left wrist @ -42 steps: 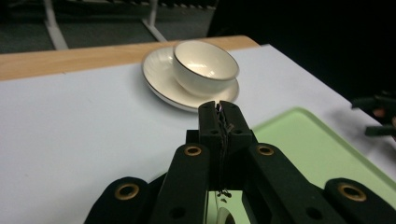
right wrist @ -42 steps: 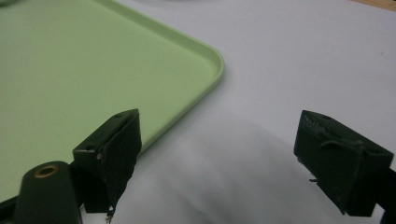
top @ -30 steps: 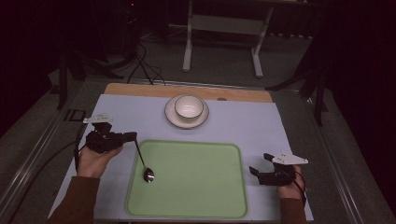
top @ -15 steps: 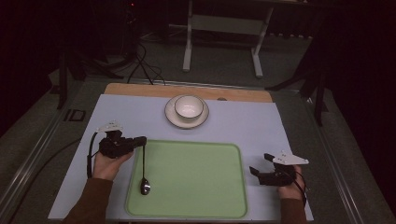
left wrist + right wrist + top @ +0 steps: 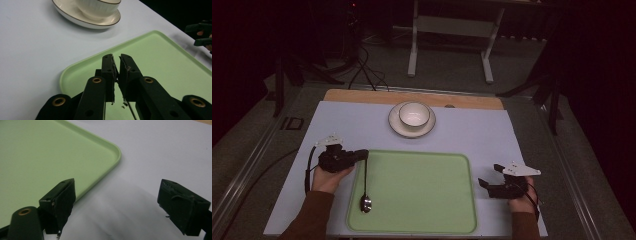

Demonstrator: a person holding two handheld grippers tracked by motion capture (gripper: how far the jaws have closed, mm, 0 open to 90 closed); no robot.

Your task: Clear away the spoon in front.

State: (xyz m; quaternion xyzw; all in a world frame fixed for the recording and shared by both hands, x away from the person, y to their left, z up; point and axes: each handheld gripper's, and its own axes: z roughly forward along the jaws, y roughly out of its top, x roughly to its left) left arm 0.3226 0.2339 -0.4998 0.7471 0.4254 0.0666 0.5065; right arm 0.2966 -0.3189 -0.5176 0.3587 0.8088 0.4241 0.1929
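A metal spoon (image 5: 365, 202) lies on the green tray (image 5: 422, 170) near its left edge, bowl end toward me. Its thin handle runs up to my left gripper (image 5: 363, 154), which sits low at the tray's far left corner. In the left gripper view the jaws (image 5: 117, 58) have just been opening. A narrow gap shows between the pads, and the handle's end (image 5: 130, 110) sits low between them, no longer pinched. My right gripper (image 5: 491, 176) rests on the table just right of the tray, its jaws (image 5: 117, 192) wide open with nothing between them.
A white bowl (image 5: 414, 114) stands on a saucer (image 5: 396, 125) at the back middle of the pale table cover (image 5: 492, 135). A wooden strip (image 5: 362, 96) runs along the far edge. Beyond it are a dark floor, cables and a metal stand (image 5: 449, 25).
My left hand has come down toward me with the spoon. The spoon, which hung tilted over the tray, now lies on it. The right hand has stayed put.
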